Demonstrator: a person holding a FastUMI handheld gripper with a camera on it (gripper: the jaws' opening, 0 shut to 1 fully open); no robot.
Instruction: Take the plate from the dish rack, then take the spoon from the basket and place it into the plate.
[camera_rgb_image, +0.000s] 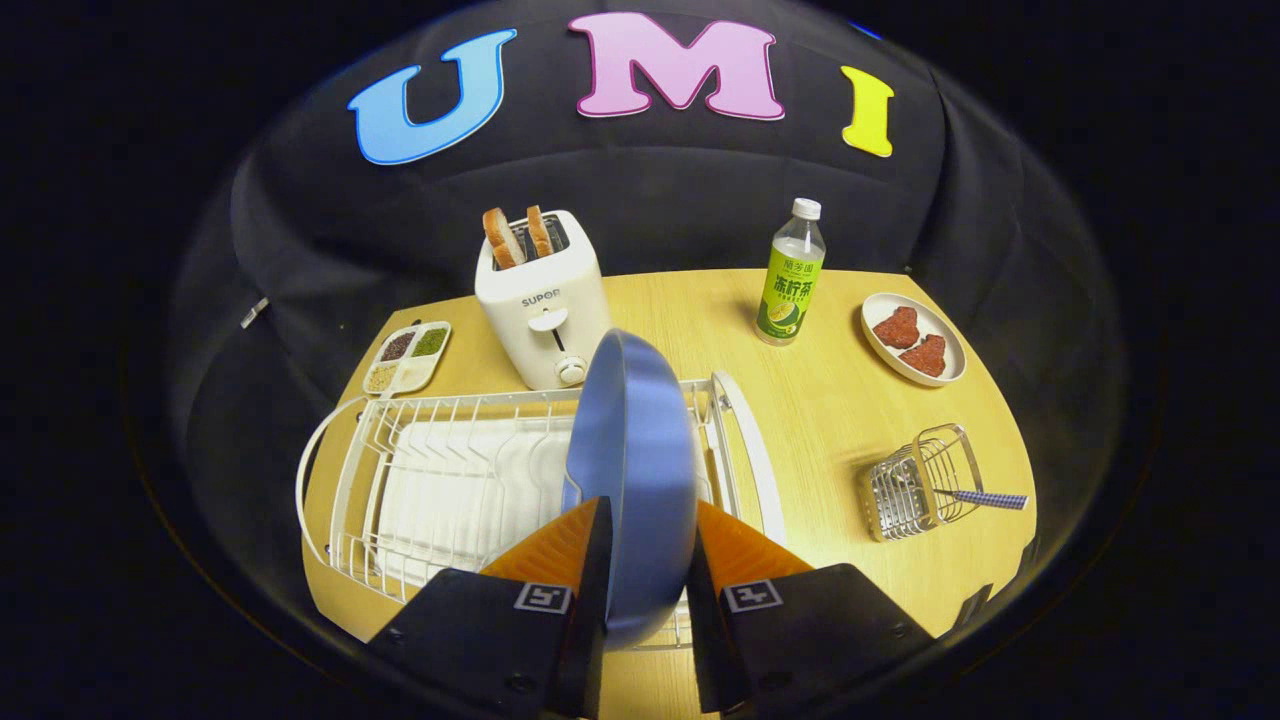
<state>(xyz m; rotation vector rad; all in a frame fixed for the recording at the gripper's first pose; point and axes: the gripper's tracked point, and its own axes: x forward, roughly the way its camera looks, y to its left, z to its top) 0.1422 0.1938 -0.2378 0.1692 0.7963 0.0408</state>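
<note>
Fingers (645, 560) clamped on smooth round blue plate (632, 470), upright on edge over white wire dish rack (400, 470).

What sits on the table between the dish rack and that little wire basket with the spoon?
Nothing: in the gripper view, bare wooden table separates the dish rack from the basket. The gripper has its jaws closed on the blue plate.

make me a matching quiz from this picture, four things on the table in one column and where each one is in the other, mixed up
1. blue plate
2. spoon
3. bread slices
4. green bottle

A. in the toaster
B. between the hand-held gripper fingers, over the dish rack
C. standing beside the dish of red pieces
D. in the wire basket

Pairs: 1-B, 2-D, 3-A, 4-C
</note>
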